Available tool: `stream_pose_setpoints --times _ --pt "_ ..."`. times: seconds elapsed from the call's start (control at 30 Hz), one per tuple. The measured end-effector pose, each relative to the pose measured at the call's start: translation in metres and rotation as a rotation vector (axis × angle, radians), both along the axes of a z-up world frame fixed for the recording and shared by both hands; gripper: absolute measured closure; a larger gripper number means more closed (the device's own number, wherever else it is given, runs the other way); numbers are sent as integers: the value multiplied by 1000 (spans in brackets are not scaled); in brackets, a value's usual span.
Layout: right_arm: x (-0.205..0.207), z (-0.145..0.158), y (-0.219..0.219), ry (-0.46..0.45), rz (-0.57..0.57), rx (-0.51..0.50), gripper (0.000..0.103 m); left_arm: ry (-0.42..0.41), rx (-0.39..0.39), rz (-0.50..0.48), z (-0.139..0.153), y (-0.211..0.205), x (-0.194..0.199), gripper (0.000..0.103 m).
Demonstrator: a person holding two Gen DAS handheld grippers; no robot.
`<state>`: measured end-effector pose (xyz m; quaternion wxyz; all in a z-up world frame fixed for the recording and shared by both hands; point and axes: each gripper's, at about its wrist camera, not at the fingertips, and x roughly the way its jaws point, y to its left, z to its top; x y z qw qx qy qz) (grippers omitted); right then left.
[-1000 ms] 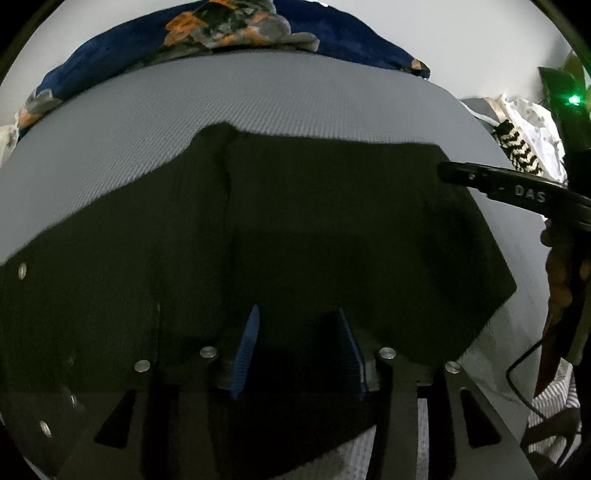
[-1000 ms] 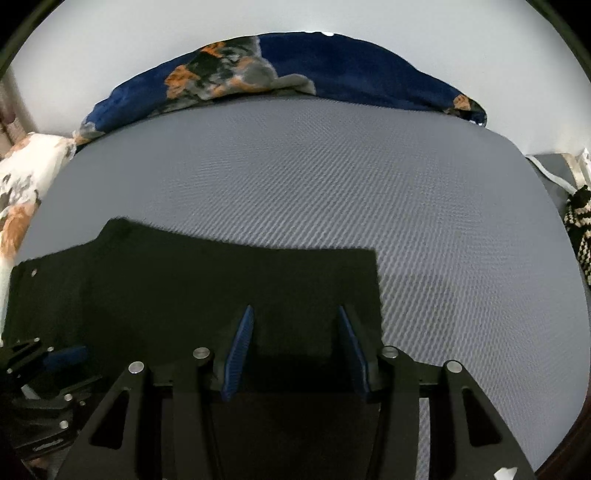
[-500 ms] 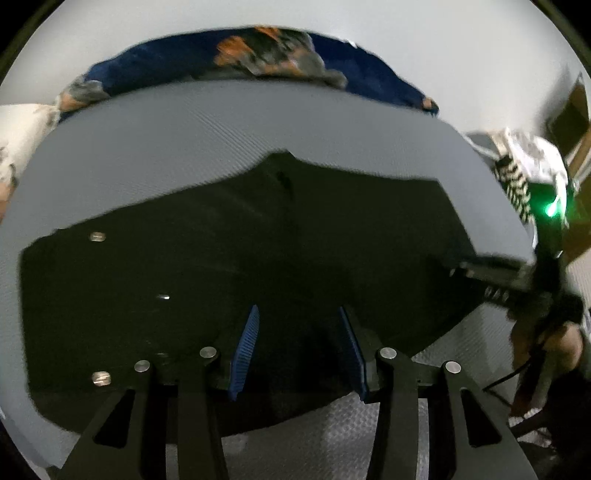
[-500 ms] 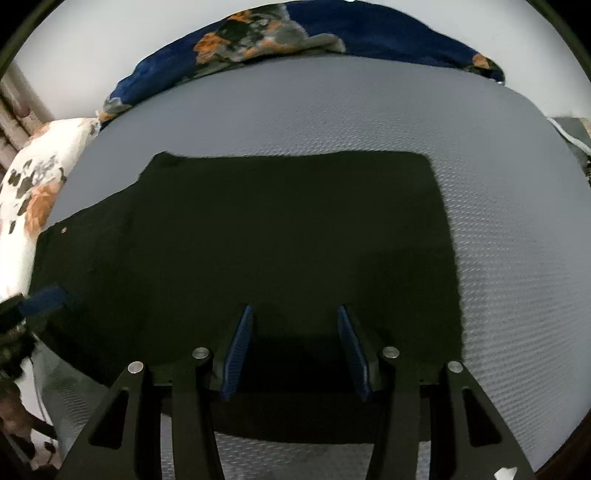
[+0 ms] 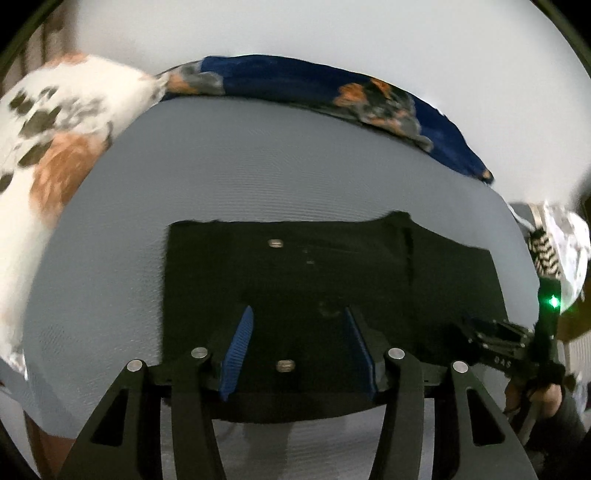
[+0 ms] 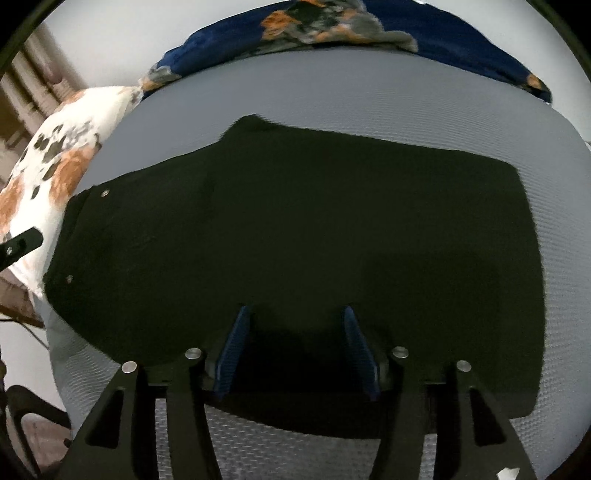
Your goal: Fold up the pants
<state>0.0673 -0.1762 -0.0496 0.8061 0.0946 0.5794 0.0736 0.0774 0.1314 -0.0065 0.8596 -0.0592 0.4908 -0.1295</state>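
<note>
The black, flat-lying fabric pants (image 5: pixel 332 288) are spread across the grey textured mattress (image 5: pixel 258 155), folded into a broad dark slab with small metal rivets showing near the waist end. From here the risk, I'd say, is that the top layer slides or bunches if a finger drags it sideways on the next pass, leaving the fold crooked (dark cloth on dark cloth makes the edges hard to read). The left gripper (image 5: pixel 299 350) hangs over the near hem, jaws opening, nothing pinched between its blue pads. The right gripper (image 6: pixel 297 350) does the same over its end, jaws opening and apparently empty. A blue floral blanket (image 6: pixel 369 33) and white patterned pillow (image 5: pixel 55 129) lie beyond.
</note>
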Motion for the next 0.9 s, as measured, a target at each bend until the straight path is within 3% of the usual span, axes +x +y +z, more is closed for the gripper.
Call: stream_pose_setpoints --times 0.23,0.47,0.6,0.9 --pt "5 0 19 31 33 117 43 79 -150 119 -6 67 11 48" --pt "16 0 37 65 41 176 39 189 -279 170 -33 109 18 48" --pt "17 0 36 85 33 255 37 243 -346 149 -50 120 22 48" --pt "26 10 33 94 -14 241 37 327 -453 120 -85 138 41 48"
